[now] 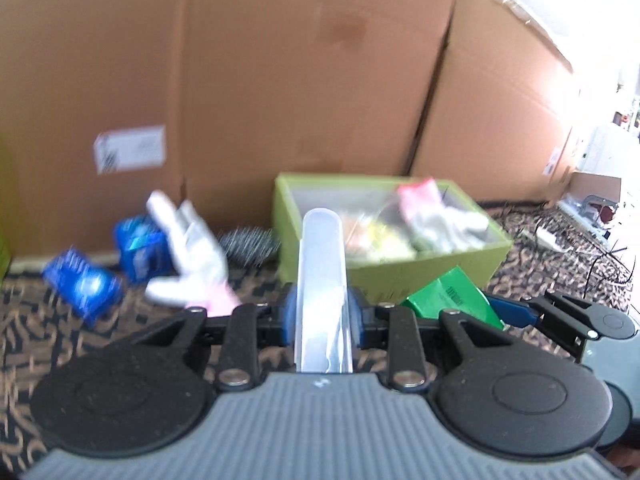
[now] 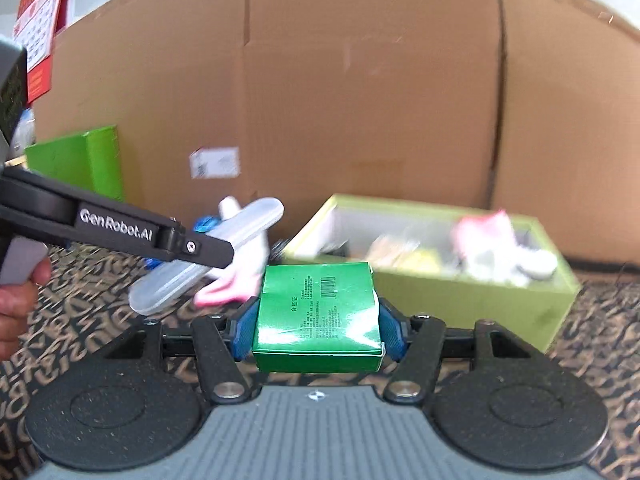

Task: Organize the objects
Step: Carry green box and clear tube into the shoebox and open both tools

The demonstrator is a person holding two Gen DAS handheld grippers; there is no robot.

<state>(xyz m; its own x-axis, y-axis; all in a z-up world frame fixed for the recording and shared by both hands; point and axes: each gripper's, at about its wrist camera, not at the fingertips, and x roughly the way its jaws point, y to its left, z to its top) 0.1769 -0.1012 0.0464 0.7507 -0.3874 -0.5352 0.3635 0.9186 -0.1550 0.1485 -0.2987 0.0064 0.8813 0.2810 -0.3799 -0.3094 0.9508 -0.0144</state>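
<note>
Two white gloves [image 1: 192,256], two blue packets [image 1: 82,284], left gripper [image 1: 322,312] clamped on one translucent case [image 1: 320,280], right gripper [image 2: 316,326] clamped on one green box [image 2: 316,316]

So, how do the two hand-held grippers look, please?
Both look alike. Each hand-held gripper, left and right, has a grey ribbed body, two round black discs, black link bars with silver pins, and blue pads. The left one carries white "GenRobot.AI" lettering on its black side and a grey handle. No cables or sleeves are visible.
</note>
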